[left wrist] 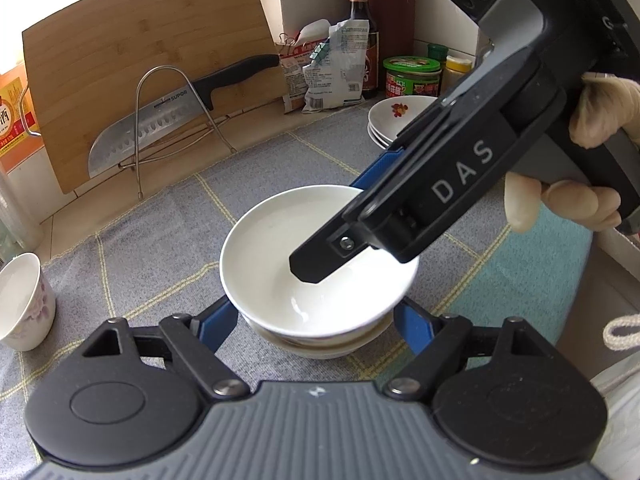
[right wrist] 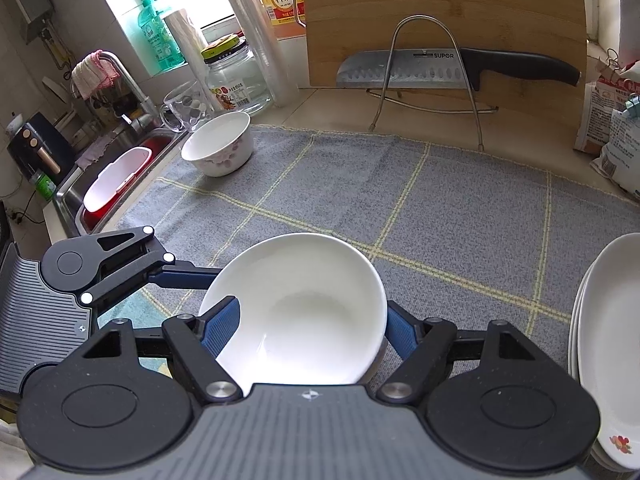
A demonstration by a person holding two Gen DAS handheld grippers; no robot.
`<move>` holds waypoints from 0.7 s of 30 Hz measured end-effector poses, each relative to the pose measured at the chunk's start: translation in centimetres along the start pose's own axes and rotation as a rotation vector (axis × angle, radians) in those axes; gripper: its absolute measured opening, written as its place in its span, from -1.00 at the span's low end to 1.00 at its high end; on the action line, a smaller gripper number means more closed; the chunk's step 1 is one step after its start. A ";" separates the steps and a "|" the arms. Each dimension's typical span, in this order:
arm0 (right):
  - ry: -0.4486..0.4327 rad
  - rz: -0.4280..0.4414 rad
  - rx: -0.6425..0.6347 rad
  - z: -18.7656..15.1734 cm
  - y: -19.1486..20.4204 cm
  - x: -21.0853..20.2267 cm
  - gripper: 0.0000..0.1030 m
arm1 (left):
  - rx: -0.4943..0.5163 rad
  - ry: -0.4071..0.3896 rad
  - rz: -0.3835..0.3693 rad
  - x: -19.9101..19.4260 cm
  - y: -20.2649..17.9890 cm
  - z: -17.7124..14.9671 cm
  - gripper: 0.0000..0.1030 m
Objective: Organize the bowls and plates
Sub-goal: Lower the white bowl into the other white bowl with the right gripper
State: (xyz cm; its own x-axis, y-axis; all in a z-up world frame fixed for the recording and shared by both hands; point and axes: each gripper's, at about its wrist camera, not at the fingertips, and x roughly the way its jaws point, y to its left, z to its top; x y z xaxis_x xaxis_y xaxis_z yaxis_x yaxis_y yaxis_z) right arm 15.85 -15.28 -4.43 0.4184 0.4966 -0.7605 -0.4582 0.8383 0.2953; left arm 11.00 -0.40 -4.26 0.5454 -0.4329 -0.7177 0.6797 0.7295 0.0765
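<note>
A white bowl (left wrist: 316, 264) sits uppermost on a short stack of bowls (left wrist: 320, 344) on a grey checked cloth (left wrist: 160, 224) covering the kitchen counter. The right gripper (right wrist: 308, 324) pinches this top bowl by its rim: one blue-padded finger (right wrist: 220, 328) lies inside the bowl against the wall, the other (right wrist: 402, 334) outside it, and in the left wrist view a black finger of this gripper reaches down into the bowl's hollow while a gloved hand (left wrist: 592, 160) holds the handle. The left gripper (left wrist: 320, 320) stands spread, its blue fingers (left wrist: 218, 324) to either side of the lower bowls of the stack; whether the pads touch them cannot be told. A stack of white plates (left wrist: 394, 118), the top one bearing a small red flower motif, rests on the cloth to the right of the bowls, well apart from them. A separate floral-patterned bowl (right wrist: 218, 144) stands upright at the far left corner of the cloth, near the sink (right wrist: 100, 188). Behind, a wooden cutting board (right wrist: 440, 20) leans against the wall, with a black-handled knife (right wrist: 460, 68) resting across a wire rack (right wrist: 428, 76) in front of it.
</note>
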 end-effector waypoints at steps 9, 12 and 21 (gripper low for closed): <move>-0.017 -0.017 0.001 -0.4 0.2 0.1 0.59 | 0.020 0.009 0.002 0.2 -0.1 0.1 0.64; -0.020 -0.023 0.002 -0.5 0.1 0.2 0.59 | 0.023 0.011 0.002 0.3 -0.2 0.1 0.65; -0.031 -0.031 0.001 -0.8 0.3 0.2 0.61 | 0.022 0.016 0.008 0.2 -0.2 0.1 0.70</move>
State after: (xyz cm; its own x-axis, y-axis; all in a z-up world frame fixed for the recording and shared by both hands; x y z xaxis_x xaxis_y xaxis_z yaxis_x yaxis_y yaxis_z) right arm 15.18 -15.10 -4.97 0.4569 0.4770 -0.7508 -0.4440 0.8537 0.2722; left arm 11.00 -0.70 -4.41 0.5435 -0.4184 -0.7277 0.6860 0.7210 0.0978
